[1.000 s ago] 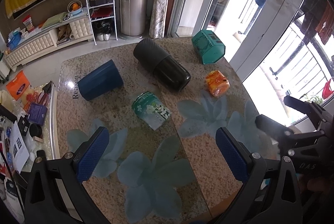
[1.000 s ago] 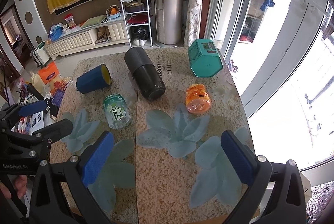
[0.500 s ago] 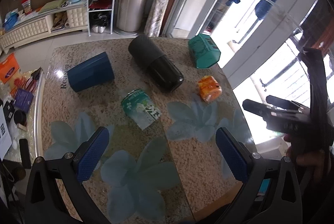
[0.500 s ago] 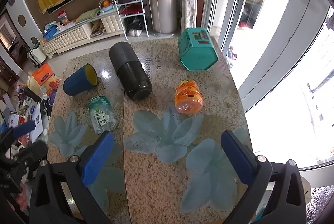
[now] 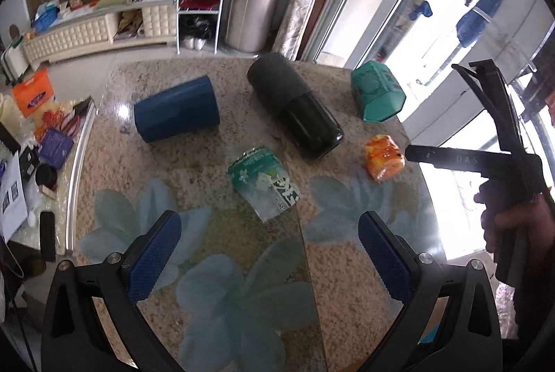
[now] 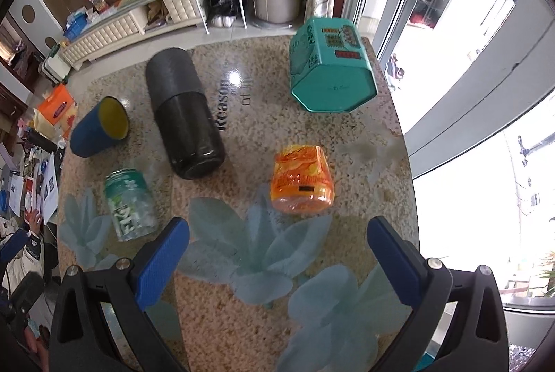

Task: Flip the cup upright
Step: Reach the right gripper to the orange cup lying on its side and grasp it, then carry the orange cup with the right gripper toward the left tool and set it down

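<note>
Approaching: both grippers, left gripper (image 5: 265, 254) and right gripper (image 6: 277, 259), hover wide and empty; next, reach the tipped blue cup (image 6: 99, 127)

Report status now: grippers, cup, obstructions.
Left gripper and right gripper open, empty, above table. Blue cup on its side, untouched. Black flask lies beside it.

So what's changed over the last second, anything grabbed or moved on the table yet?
Nothing grabbed. Only the cameras shifted: the right gripper has come in closer over the orange jar, and the left gripper swung slightly. Both jaws stay open and empty. The blue cup still lies on its side, other items unmoved.
</note>
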Demonstrator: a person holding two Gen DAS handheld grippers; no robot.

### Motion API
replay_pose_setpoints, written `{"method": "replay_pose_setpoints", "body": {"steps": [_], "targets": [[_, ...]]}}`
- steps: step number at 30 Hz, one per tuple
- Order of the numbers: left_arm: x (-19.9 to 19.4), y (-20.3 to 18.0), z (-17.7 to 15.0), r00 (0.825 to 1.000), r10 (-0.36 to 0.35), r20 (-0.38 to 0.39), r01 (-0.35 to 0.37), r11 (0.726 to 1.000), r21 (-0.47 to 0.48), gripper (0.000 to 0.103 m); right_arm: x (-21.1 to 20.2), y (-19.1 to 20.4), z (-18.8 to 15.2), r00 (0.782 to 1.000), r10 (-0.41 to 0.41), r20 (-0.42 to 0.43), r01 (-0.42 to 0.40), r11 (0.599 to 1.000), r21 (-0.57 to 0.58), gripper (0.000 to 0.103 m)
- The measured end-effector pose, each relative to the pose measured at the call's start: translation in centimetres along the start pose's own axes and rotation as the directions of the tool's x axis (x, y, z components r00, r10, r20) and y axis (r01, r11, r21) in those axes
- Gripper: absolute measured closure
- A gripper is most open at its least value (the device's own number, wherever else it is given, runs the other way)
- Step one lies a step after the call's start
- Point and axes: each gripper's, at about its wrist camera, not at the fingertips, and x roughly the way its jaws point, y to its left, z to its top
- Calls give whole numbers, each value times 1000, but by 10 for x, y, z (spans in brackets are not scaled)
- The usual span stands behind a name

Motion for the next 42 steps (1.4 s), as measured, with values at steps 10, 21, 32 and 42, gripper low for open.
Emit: {"method": "replay_pose_setpoints", "body": {"steps": [10, 21, 32, 42], "targets": [[30, 8, -3, 995, 23, -99, -30, 997, -74, 0, 70, -24, 29, 985, 31, -171, -26, 999, 32, 0], [43, 19, -6, 991, 58, -120, -74, 989, -129, 0, 113, -41, 34, 952, 57, -300, -39, 997, 64, 29], [39, 37, -11, 988, 73, -136, -95, 982, -165, 0, 107, -48, 29, 954, 127, -270, -105, 990, 96, 38], [17, 44, -23, 990, 60, -127, -75, 991, -113, 0, 47, -9, -23, 956, 187, -225, -178, 982, 57, 38]]}}
